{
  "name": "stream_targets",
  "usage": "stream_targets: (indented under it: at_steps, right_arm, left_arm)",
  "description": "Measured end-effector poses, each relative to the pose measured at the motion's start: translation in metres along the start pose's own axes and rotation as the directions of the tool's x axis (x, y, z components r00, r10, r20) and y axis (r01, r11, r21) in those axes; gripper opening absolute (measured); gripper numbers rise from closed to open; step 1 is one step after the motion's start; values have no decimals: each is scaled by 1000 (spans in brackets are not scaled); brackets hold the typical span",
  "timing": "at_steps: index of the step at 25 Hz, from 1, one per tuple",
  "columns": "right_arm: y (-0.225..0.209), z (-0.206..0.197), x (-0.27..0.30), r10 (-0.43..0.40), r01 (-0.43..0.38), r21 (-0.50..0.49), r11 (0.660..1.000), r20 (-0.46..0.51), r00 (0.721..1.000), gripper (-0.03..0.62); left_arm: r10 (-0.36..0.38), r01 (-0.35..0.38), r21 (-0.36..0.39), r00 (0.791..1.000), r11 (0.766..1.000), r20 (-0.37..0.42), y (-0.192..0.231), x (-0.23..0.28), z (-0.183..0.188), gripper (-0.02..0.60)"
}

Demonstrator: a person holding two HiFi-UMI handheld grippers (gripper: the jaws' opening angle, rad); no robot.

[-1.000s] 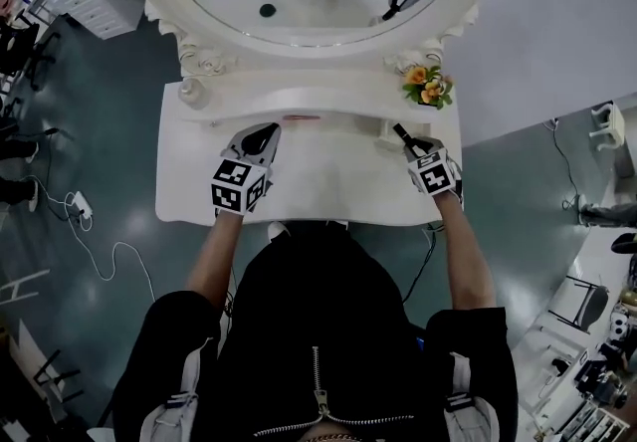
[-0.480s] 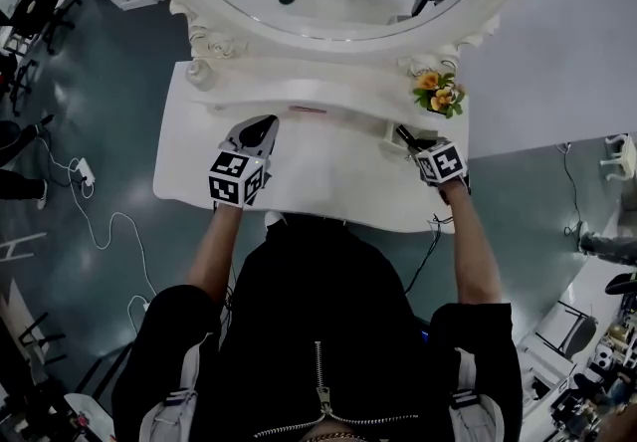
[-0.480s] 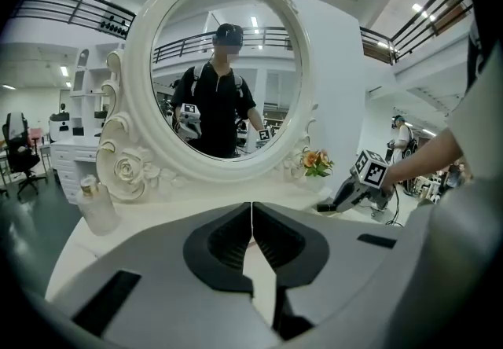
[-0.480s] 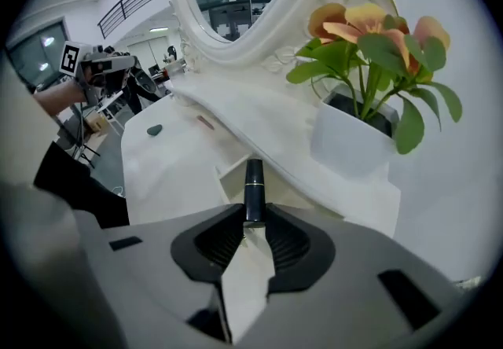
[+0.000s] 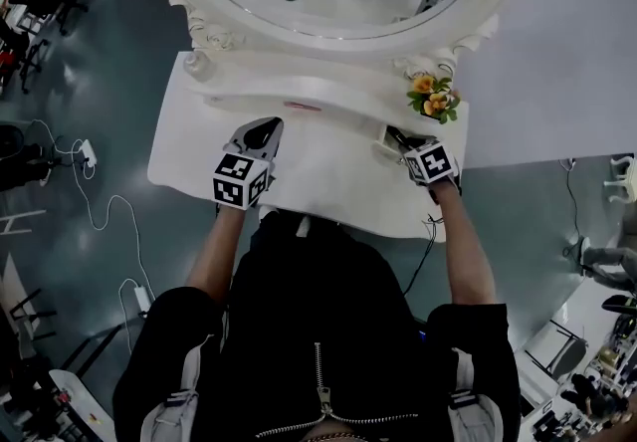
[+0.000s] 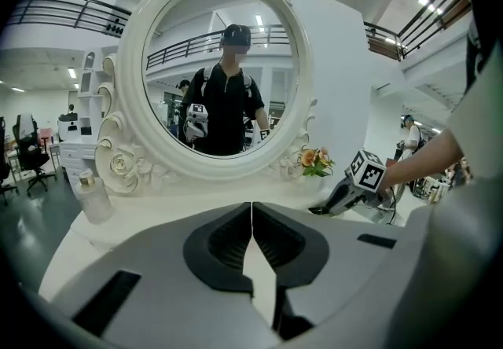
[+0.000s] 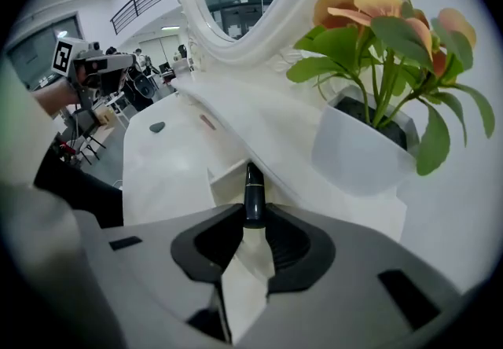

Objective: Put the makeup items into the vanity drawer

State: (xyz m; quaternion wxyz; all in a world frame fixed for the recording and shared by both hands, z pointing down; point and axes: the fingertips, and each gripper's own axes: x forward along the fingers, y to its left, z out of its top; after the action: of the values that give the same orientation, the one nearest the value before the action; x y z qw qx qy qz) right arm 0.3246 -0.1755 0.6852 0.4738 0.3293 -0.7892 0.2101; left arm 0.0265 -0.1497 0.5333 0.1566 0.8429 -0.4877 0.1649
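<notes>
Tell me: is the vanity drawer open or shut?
Open: the drawer juts out, its white inside showing by the black makeup tube.

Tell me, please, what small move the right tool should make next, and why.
Probably ease the right tool a little lower, so that the black tube reaches into the open drawer before it is let go. The tube is pinched between the jaws and points down at the drawer beside the flower pot, but apparently does not yet lie in it.
</notes>
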Motion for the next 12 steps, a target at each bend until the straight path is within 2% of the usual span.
stream_targets:
  at_steps: [5,12]
  right_arm:
    - [-7,1,8,-42,41,20,999,34,999,95]
    - [-11,-1,11,-51,40,130,991,80,996,97]
  left_arm:
    - [22,-22,-8,1000,1000,-8,0,-3,-6,23]
    - [7,-7,1,1000,1000,-1,9,3,0,23]
